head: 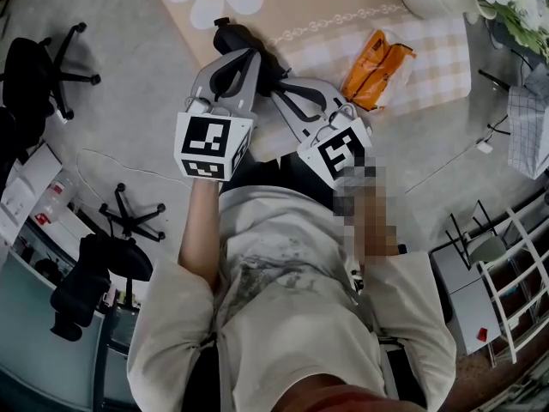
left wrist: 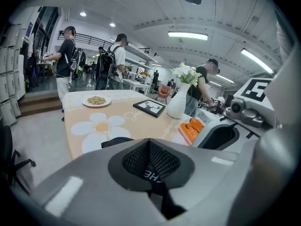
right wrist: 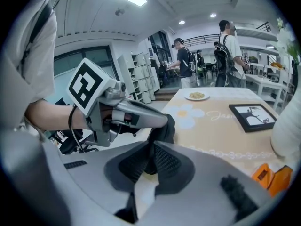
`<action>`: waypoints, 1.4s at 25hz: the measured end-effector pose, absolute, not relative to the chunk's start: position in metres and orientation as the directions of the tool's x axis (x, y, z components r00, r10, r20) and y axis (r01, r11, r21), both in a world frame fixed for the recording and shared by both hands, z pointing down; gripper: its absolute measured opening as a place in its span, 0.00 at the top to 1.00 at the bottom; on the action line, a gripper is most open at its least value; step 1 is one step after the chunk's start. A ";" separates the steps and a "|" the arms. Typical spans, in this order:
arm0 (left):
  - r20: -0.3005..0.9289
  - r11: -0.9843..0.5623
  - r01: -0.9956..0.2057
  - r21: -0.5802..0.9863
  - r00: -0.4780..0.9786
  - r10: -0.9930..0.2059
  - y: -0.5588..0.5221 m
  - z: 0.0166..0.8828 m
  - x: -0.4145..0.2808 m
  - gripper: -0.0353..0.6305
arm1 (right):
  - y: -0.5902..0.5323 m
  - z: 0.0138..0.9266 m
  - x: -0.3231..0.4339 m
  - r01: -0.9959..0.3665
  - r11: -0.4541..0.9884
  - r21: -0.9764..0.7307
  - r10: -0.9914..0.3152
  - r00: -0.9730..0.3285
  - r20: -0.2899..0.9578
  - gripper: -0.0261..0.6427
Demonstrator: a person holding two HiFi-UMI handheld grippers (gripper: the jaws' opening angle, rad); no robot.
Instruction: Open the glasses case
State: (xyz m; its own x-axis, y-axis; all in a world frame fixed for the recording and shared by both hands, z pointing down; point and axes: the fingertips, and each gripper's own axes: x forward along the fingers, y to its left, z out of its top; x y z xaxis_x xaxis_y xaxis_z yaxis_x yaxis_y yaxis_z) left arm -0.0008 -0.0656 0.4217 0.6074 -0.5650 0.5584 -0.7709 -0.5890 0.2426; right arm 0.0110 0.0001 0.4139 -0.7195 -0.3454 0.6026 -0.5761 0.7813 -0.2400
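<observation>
Where left claw pinches it, glasses case slants away leftward.

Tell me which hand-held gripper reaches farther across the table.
The left hand-held gripper, reaching the black glasses case; the right hand-held gripper ends nearer the person.

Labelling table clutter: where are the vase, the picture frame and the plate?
vase [left wrist: 177, 106]: left gripper view, its belly.
picture frame [left wrist: 150, 108]: left gripper view, the print.
plate [left wrist: 86, 102]: left gripper view, its rim.
</observation>
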 end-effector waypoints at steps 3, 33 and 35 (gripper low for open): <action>0.556 -0.586 -0.772 0.247 0.608 -0.567 -0.065 0.421 -0.002 0.94 | -0.002 0.415 0.021 -0.576 0.783 -0.234 -0.344 -0.715 0.609 0.93; 0.552 -0.492 -0.825 0.278 0.557 -0.621 -0.054 0.422 -0.023 0.94 | -0.004 0.431 0.015 -0.247 0.934 -0.259 -0.040 -0.791 0.611 0.84; 0.551 -0.488 -0.826 0.281 0.555 -0.623 -0.054 0.423 -0.023 0.94 | -0.002 0.433 0.015 -0.220 0.939 -0.264 -0.010 -0.786 0.618 0.86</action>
State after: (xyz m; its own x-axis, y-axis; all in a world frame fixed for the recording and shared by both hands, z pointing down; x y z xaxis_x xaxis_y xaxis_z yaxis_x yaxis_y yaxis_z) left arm -0.0231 -0.0542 0.4228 0.5554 -0.6228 0.5511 -0.8263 -0.4879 0.2814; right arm 0.0151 -0.0020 0.4328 -0.7862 -0.0099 0.6179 -0.2197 0.9390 -0.2645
